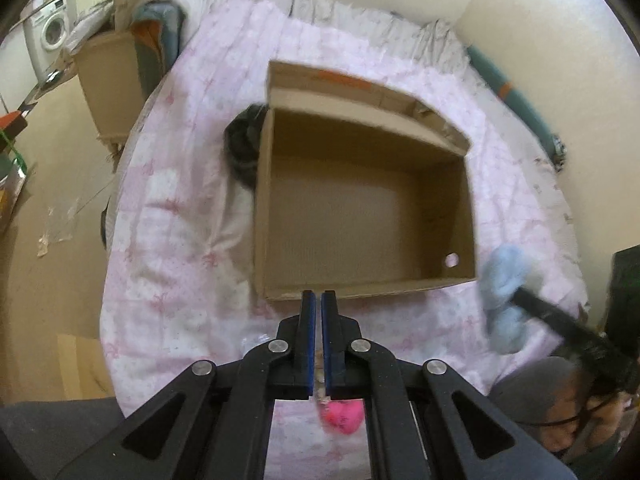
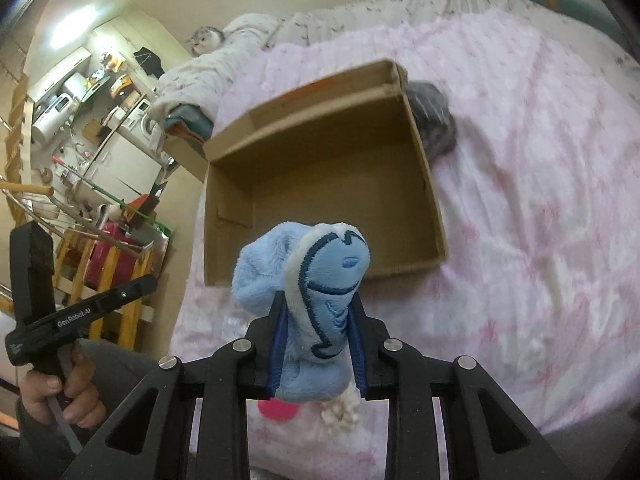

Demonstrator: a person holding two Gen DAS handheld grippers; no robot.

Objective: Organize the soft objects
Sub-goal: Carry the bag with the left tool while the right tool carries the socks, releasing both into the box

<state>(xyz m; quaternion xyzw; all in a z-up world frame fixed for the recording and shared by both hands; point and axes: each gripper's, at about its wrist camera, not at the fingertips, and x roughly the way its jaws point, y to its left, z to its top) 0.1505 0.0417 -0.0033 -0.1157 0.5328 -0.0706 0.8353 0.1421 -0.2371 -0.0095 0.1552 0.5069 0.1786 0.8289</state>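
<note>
The left gripper (image 1: pixel 318 300) is seen with its two blue pads nearly pressed together; only a thin slit is left between them, and nothing is held. Its tips are positioned over the near wall of the box (image 1: pixel 432 284).

The right gripper (image 2: pixel 318 300) is closed around a blue plush (image 2: pixel 320 280), which is pinched at its middle between the blue pads (image 2: pixel 278 340). The plush is carried in the air, near the box's near edge in the right wrist view. In the left wrist view the same plush (image 1: pixel 505 280) is blurred, just beside the box's right near corner.

One box (image 2: pixel 224 240) is counted, open-topped and set on a pink quilt (image 2: pixel 540 200). Nothing is seen inside it.

One pink toy (image 1: pixel 343 416) is lying on the quilt (image 1: pixel 176 240) below the grippers. A white fluffy item (image 2: pixel 342 410) is lying beside it (image 2: pixel 276 410); what it is cannot be told. One dark bundle (image 2: pixel 434 120) is resting against the box's outer wall; its material is unclear.
</note>
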